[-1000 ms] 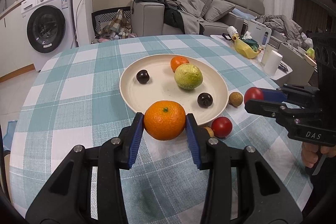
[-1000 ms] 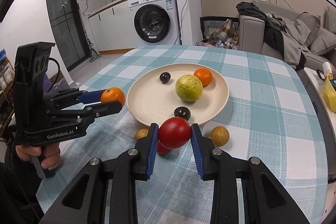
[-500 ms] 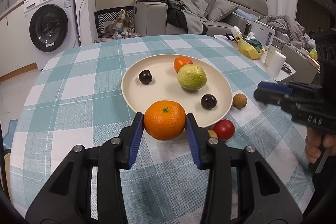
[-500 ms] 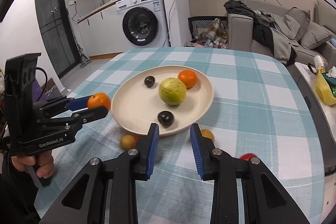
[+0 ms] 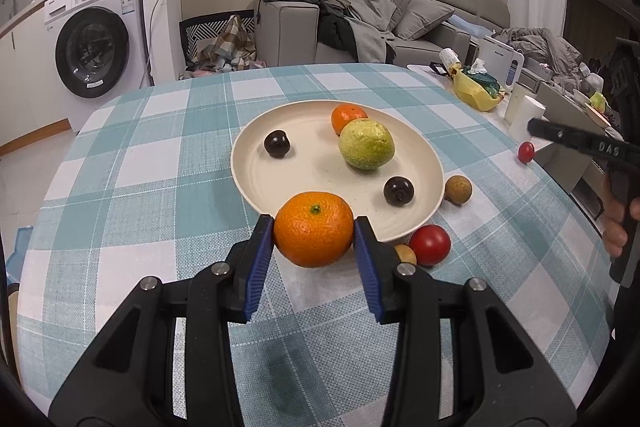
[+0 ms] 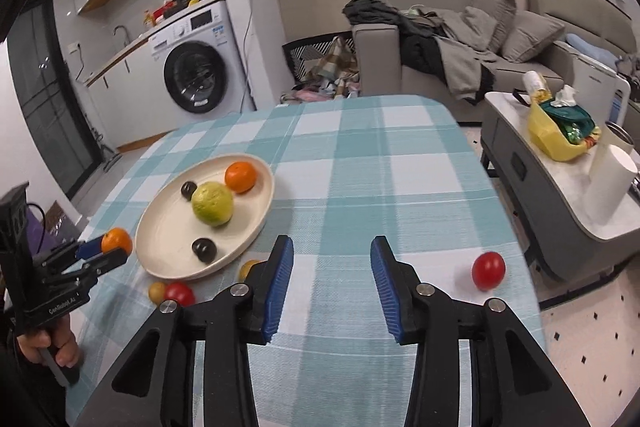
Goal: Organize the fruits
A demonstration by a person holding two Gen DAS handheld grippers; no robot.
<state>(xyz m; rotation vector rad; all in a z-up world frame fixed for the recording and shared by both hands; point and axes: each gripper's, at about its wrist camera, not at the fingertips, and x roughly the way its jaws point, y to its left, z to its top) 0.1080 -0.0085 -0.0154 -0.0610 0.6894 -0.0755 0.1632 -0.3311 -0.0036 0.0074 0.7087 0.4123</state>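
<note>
Left tool (image 5: 314, 239) is clamping a big orange (image 5: 313, 228) between its blue pads, holding it just at the near rim of the cream plate (image 5: 256, 183) on the checked worktop (image 5: 120, 195). Plate is carrying, left to right, a dark plum (image 5: 277, 143), a small orange (image 5: 347, 118) touching a green-yellow citrus (image 5: 366, 143), and a second dark plum (image 5: 398, 190) near the right rim. Just off the plate's near-right edge a red tomato (image 5: 429, 244) is sitting beside a small tan fruit (image 5: 405, 253); another tan round fruit (image 5: 458, 189) is lying just beside the right rim. Right tool (image 6: 331, 277) is hovering over bare cloth with its jaws apart, gripping nothing, well right of the plate. A second red tomato (image 6: 487, 270) is resting on the worktop close to its right edge, to the right of that tool and apart from its pads. Farther right, off the worktop, a side table (image 6: 560, 203) is holding a yellow bag (image 6: 554, 137) and a white roll (image 6: 610, 187).
</note>
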